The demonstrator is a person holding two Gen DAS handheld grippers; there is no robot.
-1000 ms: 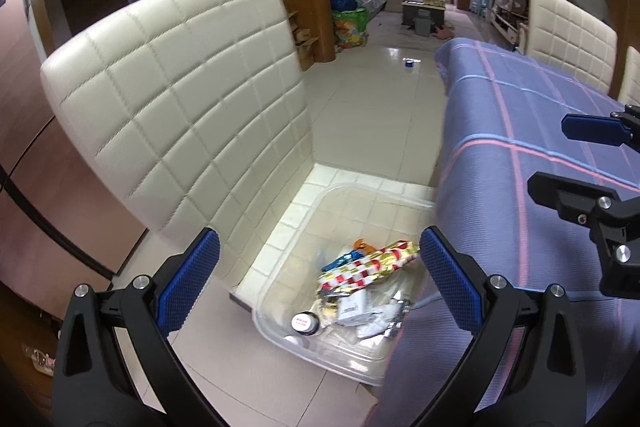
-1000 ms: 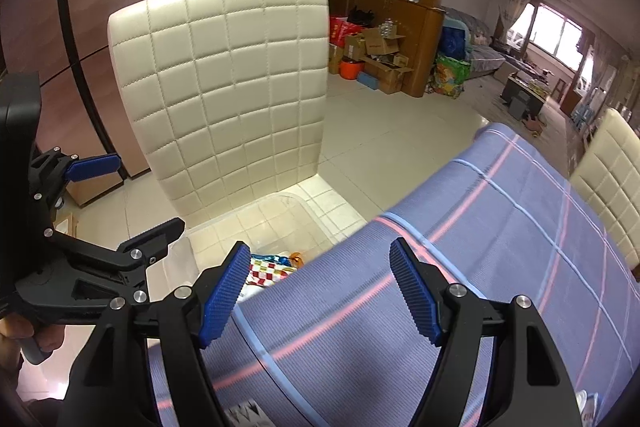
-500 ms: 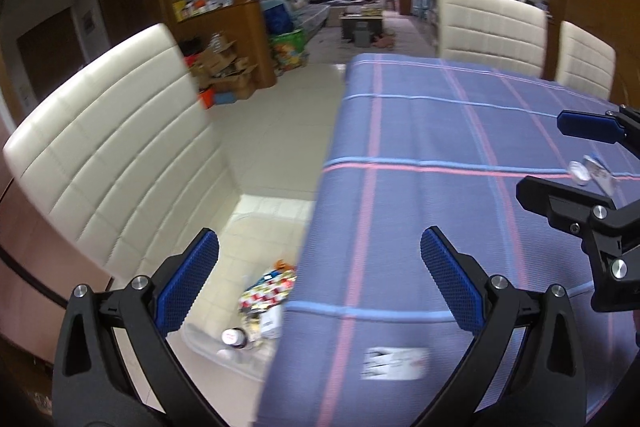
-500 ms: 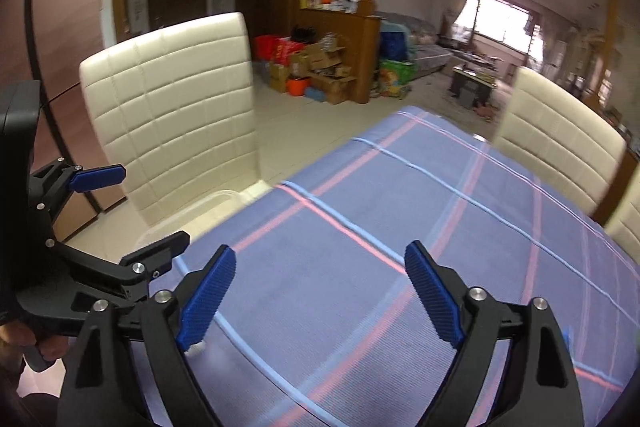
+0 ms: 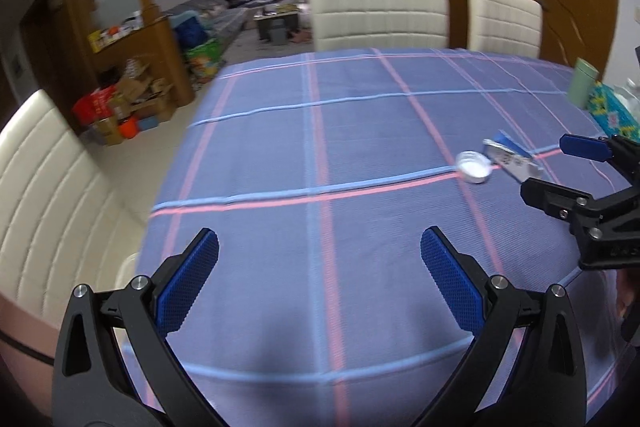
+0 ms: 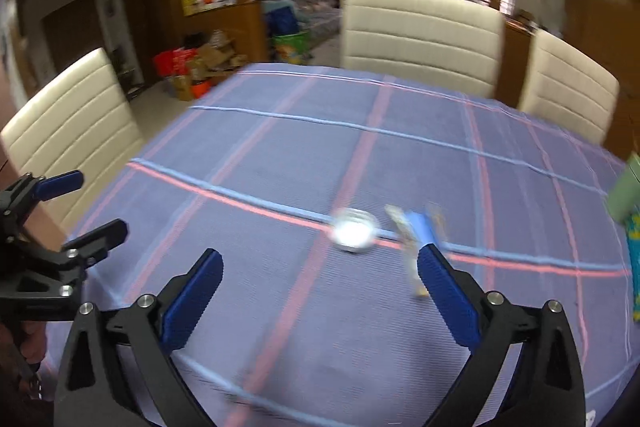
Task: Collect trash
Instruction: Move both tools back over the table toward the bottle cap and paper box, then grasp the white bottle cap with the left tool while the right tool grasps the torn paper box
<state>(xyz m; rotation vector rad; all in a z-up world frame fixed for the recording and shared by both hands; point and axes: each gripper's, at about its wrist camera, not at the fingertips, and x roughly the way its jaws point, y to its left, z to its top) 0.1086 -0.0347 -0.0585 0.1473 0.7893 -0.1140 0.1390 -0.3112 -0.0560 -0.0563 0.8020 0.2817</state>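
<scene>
A small white round cap (image 5: pixel 473 167) (image 6: pixel 354 229) lies on the purple plaid tablecloth (image 5: pixel 320 131) (image 6: pixel 280 155). Just right of it sits a crumpled blue and silver wrapper (image 5: pixel 510 157) (image 6: pixel 414 231). My right gripper (image 6: pixel 320 257) (image 5: pixel 550 167) hovers just short of both, its jaws opening wide with nothing between them. The wrapper shows just past its right fingertip. My left gripper (image 5: pixel 320 239) (image 6: pixel 98 203) is open and empty over bare cloth, to the left of the trash.
A pale green cup (image 5: pixel 582 83) (image 6: pixel 624 195) and a teal patterned box (image 5: pixel 612 115) (image 6: pixel 634 259) stand at the table's right edge. Cream padded chairs (image 5: pixel 378 11) (image 6: pixel 420 35) line the far side, and another chair (image 5: pixel 44 187) is on the left. Boxes clutter the floor beyond.
Both views have swung from the chair and the clear bin of trash on the floor over to the table top. The right jaws have spread wider. The cap and wrapper have come into view.
</scene>
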